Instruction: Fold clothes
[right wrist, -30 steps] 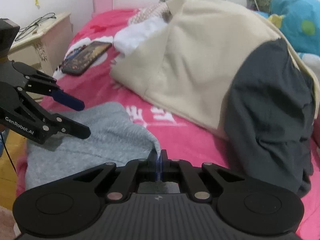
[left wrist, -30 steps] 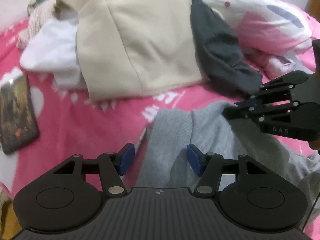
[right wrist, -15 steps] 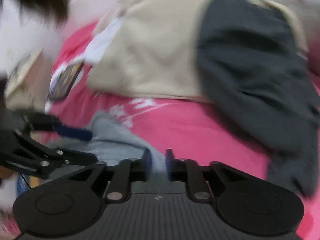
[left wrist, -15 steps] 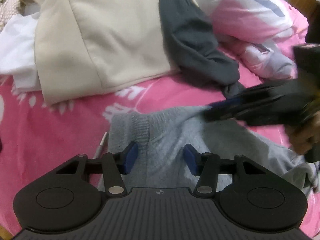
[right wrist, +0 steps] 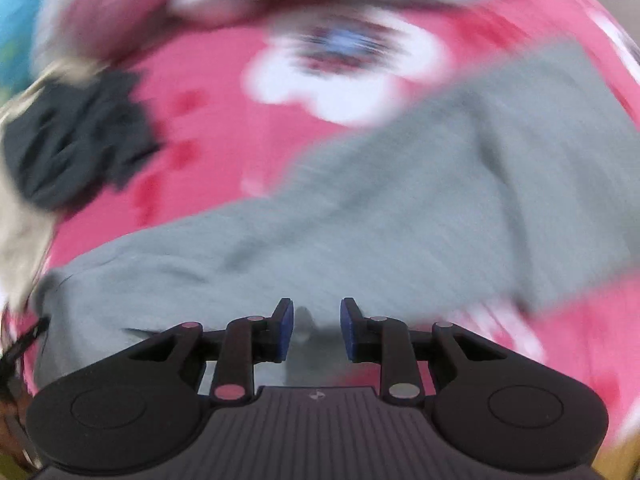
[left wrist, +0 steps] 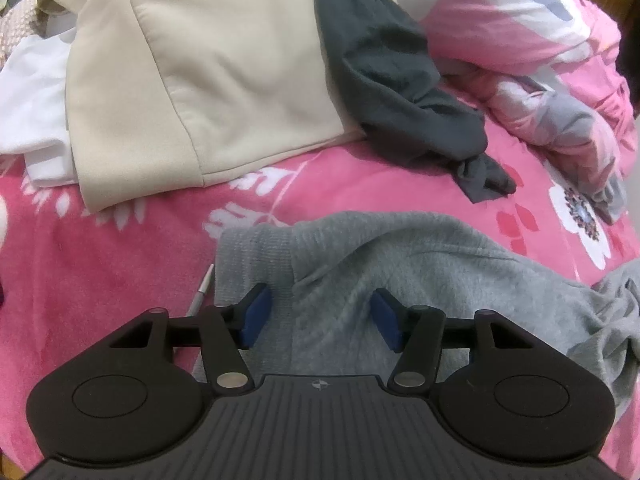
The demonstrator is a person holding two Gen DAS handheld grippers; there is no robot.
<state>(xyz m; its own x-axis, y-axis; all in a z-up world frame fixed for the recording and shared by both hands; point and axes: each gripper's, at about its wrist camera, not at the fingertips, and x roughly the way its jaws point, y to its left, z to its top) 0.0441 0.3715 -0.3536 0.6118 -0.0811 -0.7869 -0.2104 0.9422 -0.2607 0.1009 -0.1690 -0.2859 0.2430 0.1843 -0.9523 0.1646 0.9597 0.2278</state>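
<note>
A pink bedspread (left wrist: 120, 264) with white leaf and flower prints is covering the whole bed and lying under everything else. A rumpled pink and white quilt (left wrist: 532, 40) is bunching up at the far right. A big cream garment (left wrist: 208, 80) is lying spread across the far middle, and a dark grey garment (left wrist: 400, 96) is draping over its right edge and trailing down onto the bedspread. A white garment (left wrist: 32, 96) is poking out from beneath the cream one on the left.

The grey sweater (left wrist: 392, 276) is lying nearest, partly flattened, with its ribbed hem turned up at the left and its right side crumpled. In the right wrist view it (right wrist: 360, 216) is stretching across the bedspread, heavily blurred.

The left gripper (left wrist: 320, 316) is hovering over the sweater with its jaws wide apart, gripping nothing; the blue pads (left wrist: 254, 318) are sitting just above the fabric. The right gripper (right wrist: 316, 330) is standing partly open over the sweater's near edge, and its jaws are clasping nothing.

A thin silver pen (left wrist: 200, 290) is lying on the bedspread just beside the sweater's left edge. No readable writing is showing anywhere; only a small round mark is appearing on each gripper body
</note>
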